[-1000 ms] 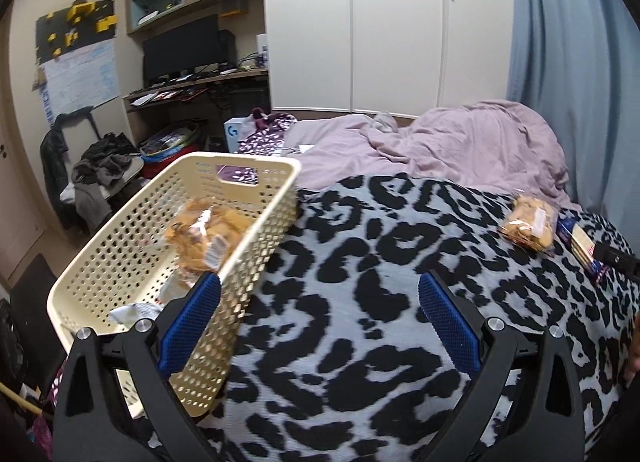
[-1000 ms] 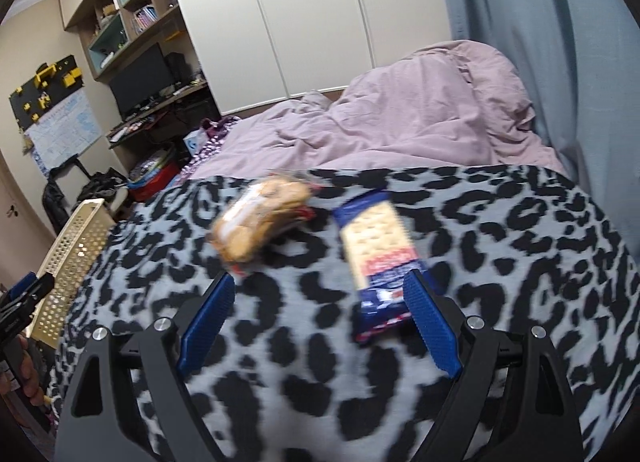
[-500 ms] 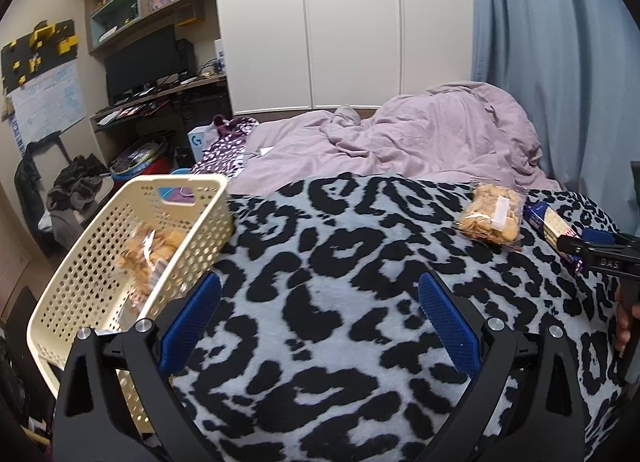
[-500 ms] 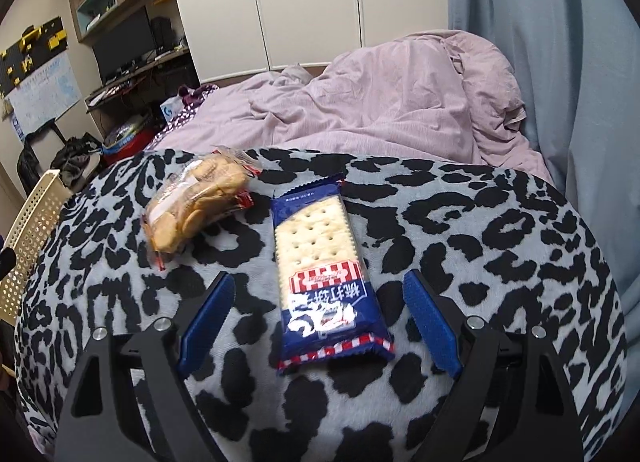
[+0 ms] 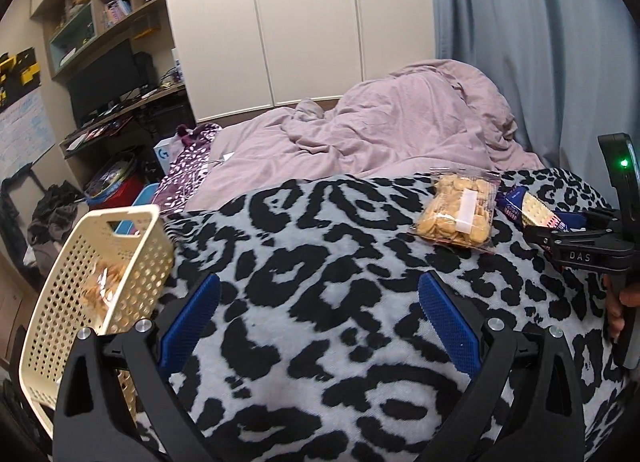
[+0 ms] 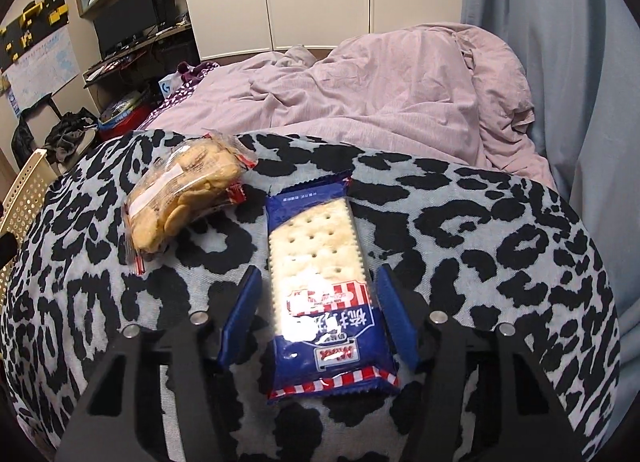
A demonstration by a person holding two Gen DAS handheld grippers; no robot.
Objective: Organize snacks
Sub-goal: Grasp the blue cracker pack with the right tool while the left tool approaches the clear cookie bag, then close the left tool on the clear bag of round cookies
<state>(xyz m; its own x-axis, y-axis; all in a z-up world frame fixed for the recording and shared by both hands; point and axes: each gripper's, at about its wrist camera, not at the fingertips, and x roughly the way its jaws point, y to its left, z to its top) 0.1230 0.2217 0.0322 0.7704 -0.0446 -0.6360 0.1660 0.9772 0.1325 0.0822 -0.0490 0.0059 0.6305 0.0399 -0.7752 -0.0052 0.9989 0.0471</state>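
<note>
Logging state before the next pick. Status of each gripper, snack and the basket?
Left hand-held gripper: open, empty.
Right hand-held gripper: open, straddling cracker pack.
Cracker pack: sealed, flat on blanket.
Cookie bag: sealed, on blanket.
Basket: tilted, one snack bag inside.

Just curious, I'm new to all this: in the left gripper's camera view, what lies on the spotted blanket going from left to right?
Cream perforated plastic basket → clear bag of round golden biscuits → blue cracker packet → black right gripper.
</note>
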